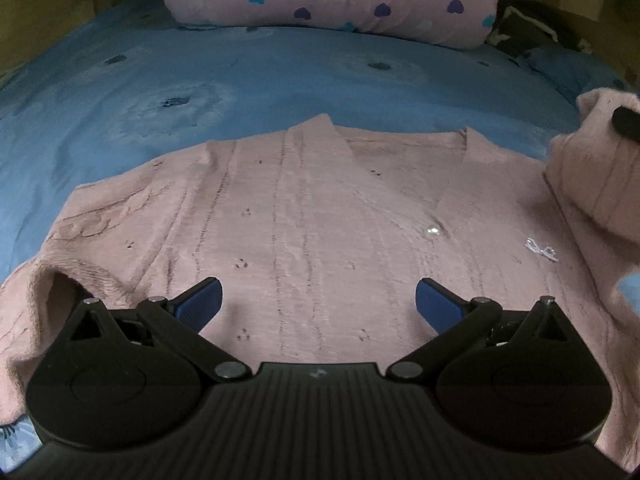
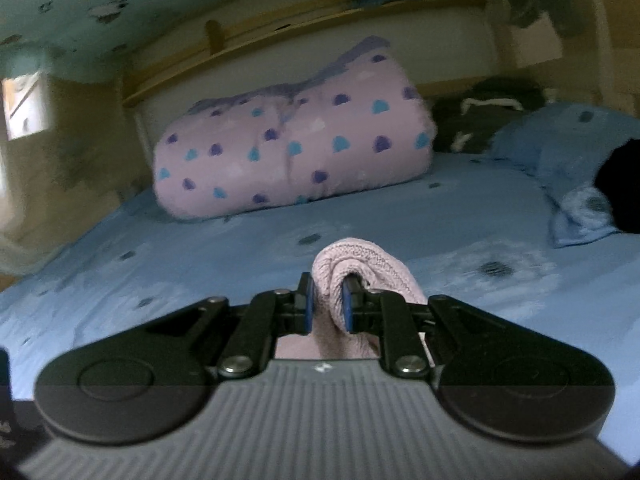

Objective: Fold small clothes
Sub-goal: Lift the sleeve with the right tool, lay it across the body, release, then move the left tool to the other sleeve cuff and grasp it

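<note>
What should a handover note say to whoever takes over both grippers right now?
Left gripper: open, hovering over the pink cardigan, holding nothing.
Right gripper: shut on the cardigan's sleeve, lifted off the blue bedsheet.
Cardigan lies flat, front up, on the bed.
Done: sleeve picked up.
Left: lay that sleeve across the body, probably fold the other side, then fold in half.

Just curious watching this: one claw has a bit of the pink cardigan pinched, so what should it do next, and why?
Probably carry the sleeve inward over the cardigan. The right claw is shut on it, lifted, while the body lies flat and the left claw hangs open.
</note>
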